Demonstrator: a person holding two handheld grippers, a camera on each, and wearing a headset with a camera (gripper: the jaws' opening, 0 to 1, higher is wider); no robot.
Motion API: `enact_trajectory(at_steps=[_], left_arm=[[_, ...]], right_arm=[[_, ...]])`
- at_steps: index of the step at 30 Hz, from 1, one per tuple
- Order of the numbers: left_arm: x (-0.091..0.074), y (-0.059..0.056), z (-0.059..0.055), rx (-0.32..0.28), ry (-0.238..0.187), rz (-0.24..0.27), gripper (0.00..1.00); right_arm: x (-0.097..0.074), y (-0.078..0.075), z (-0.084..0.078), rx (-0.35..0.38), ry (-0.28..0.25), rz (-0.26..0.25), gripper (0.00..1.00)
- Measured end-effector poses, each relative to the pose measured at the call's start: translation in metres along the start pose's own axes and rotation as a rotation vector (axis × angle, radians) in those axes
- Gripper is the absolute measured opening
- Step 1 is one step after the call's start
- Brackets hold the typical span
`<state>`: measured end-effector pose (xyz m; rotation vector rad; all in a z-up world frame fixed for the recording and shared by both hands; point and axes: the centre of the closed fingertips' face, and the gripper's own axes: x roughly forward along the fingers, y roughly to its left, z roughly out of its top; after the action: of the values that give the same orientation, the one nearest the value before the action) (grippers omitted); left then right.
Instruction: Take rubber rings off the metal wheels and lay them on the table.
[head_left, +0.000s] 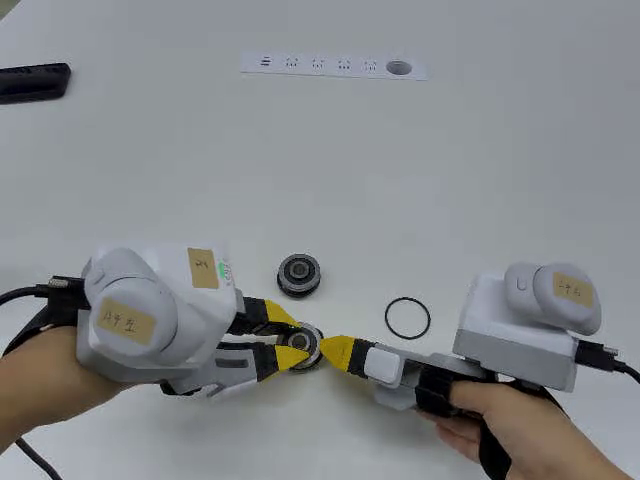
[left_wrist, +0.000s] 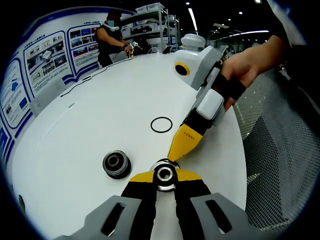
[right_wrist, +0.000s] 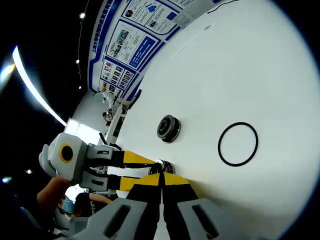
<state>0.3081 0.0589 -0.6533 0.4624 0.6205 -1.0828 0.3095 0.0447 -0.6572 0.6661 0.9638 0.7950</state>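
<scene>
Head view, looking down on a white table (head_left: 450, 180): two hand-held grippers meet near the bottom centre. The left gripper (head_left: 288, 338) comes in from the left, its yellow-tipped jaws closed partway around a small metal wheel (head_left: 305, 345) and gripping it, one jaw on each side. The right gripper (head_left: 335, 352) reaches in from the right. Its jaws are pressed together into a single yellow point that touches the wheel's rim — whether they pinch any rubber there cannot be told. A second wheel (head_left: 299, 274), with a dark outer band, rests free on the table just beyond the held one. A loose black rubber ring (head_left: 407, 318) lies flat on the table to the right of both wheels, near the right gripper's body and touching nothing. A white power strip (head_left: 333, 66) lies at the far side of the table. In the left gripper view the held wheel sits between that gripper's own jaws, with the right gripper's closed tip against its edge — the ring and the second wheel lie beyond.
</scene>
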Motion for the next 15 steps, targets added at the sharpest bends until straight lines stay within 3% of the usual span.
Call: enact_trajectory(at_steps=[15], left_arm=[[-0.0003,0.0004,-0.0001,0.003,-0.003,0.002,0.13]], right_arm=[[0.0041,0.0044,-0.0004,-0.144,0.036,-0.030,0.01]])
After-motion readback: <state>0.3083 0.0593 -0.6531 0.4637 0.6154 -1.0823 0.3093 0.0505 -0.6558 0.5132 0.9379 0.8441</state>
